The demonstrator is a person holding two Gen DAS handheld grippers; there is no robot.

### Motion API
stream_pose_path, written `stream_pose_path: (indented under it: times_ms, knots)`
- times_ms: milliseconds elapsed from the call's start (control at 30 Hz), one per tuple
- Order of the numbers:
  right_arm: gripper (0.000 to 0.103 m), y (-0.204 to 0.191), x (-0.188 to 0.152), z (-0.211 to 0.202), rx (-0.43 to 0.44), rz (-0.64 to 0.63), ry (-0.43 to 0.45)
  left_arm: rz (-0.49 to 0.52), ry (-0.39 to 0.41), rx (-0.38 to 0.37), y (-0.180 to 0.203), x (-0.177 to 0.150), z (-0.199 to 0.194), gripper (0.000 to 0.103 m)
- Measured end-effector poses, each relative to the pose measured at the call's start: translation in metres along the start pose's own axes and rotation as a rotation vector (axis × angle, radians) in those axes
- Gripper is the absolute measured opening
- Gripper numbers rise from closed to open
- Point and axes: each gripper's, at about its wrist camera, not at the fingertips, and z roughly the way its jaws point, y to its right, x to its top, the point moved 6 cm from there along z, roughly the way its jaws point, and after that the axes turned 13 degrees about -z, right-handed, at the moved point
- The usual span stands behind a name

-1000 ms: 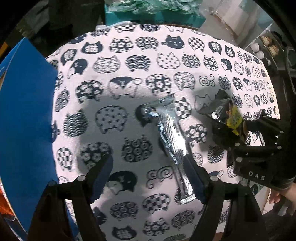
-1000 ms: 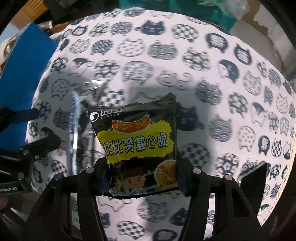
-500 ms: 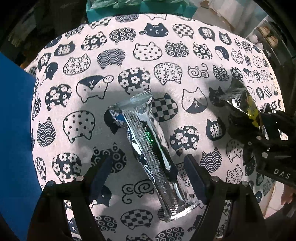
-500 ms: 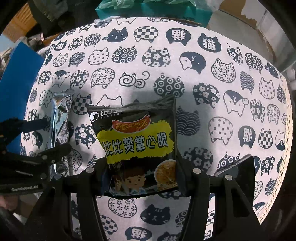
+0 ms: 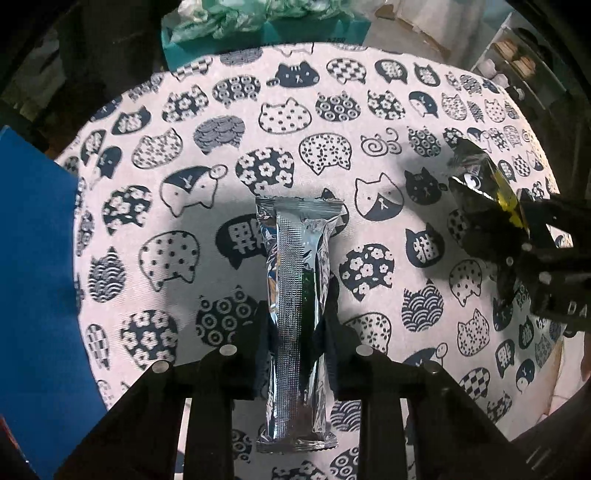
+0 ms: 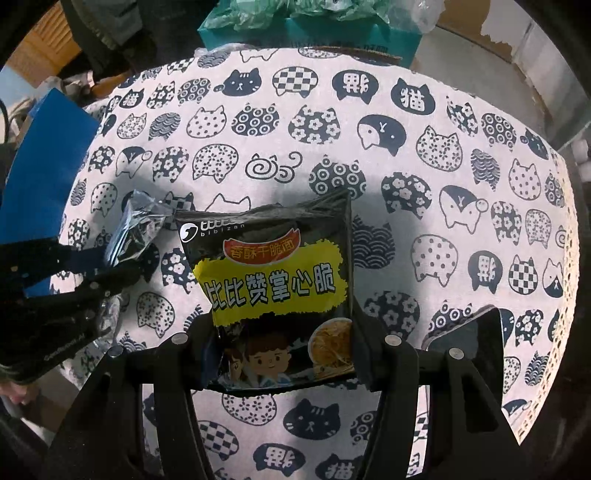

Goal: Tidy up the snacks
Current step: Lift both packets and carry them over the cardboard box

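A long silver foil snack bar (image 5: 295, 273) lies lengthwise between my left gripper's (image 5: 295, 325) fingers, which are shut on its sides over the cat-print tablecloth (image 5: 184, 155). My right gripper (image 6: 284, 332) is shut on a black and yellow snack packet (image 6: 273, 284) and holds it above the cloth. In the left wrist view the packet (image 5: 480, 181) and right gripper (image 5: 546, 254) show at the right. In the right wrist view the silver bar (image 6: 136, 229) and left gripper (image 6: 62, 273) show at the left.
A blue panel (image 5: 33, 266) stands along the table's left edge. A teal box with green bags (image 6: 306, 26) stands behind the table's far edge. A dark flat thing (image 6: 469, 343) lies at the right near my right gripper.
My left gripper has lined up over the silver bar and shut on it; it was open before. The right gripper still holds the packet and has drawn back slightly.
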Motion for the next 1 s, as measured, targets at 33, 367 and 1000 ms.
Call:
stream_pose_path:
  times_ms: [33,367,1000]
  knots:
    - [0.058,-0.004,0.0,-0.006,-0.001,0.001,0.004,0.009,0.015,0.006,0.001,-0.001,-0.005,0.026]
    - [0.058,-0.026,0.005,-0.049,-0.013,-0.024,0.071,0.039,0.101,0.023,-0.011,-0.013,-0.068,0.026]
    - [0.058,-0.089,0.007,-0.123,-0.006,-0.08,0.254,-0.042,0.254,-0.054,-0.063,-0.014,-0.169,0.026]
